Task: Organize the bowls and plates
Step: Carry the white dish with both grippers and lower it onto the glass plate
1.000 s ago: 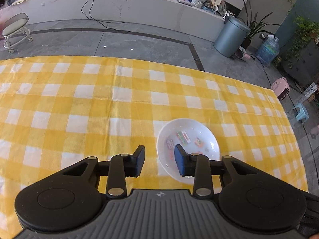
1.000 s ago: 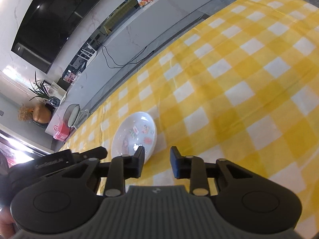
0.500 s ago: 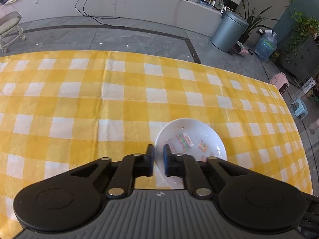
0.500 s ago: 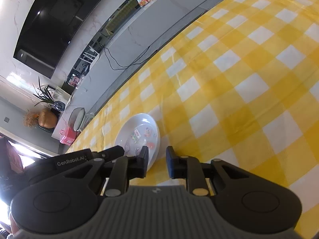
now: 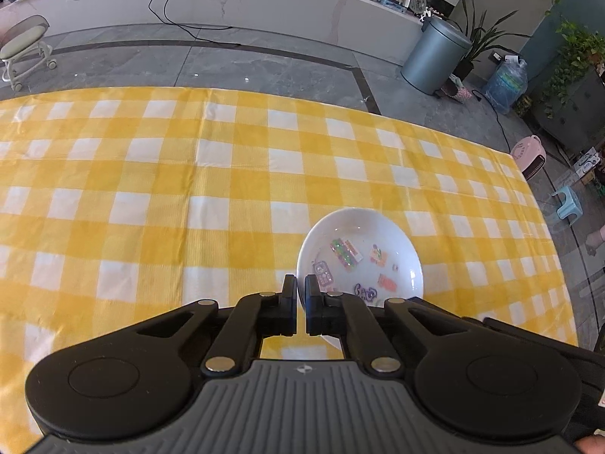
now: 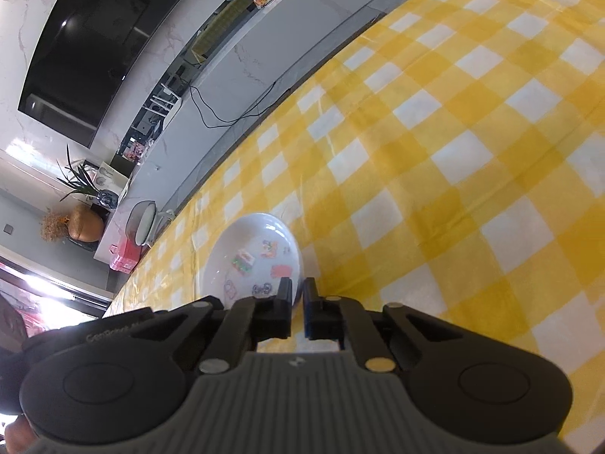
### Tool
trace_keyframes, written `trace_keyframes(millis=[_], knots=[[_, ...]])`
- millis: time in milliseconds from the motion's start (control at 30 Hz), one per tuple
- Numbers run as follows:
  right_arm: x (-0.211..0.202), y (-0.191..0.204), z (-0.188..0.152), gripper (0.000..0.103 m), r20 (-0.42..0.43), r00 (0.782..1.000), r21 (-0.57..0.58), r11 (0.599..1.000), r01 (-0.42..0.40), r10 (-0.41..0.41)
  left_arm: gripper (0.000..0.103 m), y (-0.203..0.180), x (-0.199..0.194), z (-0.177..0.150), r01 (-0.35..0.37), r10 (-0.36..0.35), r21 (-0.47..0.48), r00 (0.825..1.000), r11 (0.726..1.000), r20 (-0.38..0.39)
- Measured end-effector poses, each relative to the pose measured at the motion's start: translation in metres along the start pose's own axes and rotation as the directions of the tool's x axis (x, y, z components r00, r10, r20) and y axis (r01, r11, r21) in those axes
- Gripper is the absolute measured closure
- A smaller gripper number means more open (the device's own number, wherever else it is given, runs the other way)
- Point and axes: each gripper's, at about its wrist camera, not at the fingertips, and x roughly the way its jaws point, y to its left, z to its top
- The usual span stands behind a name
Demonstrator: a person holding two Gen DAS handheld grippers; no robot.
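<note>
Bowl [image 5: 359, 253] near rim hidden behind both grippers; sits upright, lower centre, on checkered tablecloth [image 5: 151, 196]. Left gripper [image 5: 300, 308] clamps its left edge, right gripper [image 6: 298, 312] its right edge.

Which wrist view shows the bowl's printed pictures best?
The left wrist view: the bowl faces the camera, its pictures spread clearly, with only the near rim behind the left gripper. The right wrist view shows the bowl tilted and smaller, partly behind the right gripper.
</note>
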Motion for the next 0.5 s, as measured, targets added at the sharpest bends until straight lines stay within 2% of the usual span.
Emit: trace_keyframes(millis=[167, 500], knots=[[-0.022, 0.008, -0.005, 0.101, -0.005, 1.000, -0.008, 1.000, -0.024, 0.024, 0.099, -0.012, -0.028, -0.010, -0.040, 0.040, 0.023, 0.999, 0.999, 0.023], [-0.088, 0.022, -0.026, 0.102, -0.008, 0.999, -0.042, 0.998, -0.042, 0.042, 0.099, -0.037, -0.089, -0.040, -0.030, 0.029, 0.028, 0.998, 0.999, 0.047]])
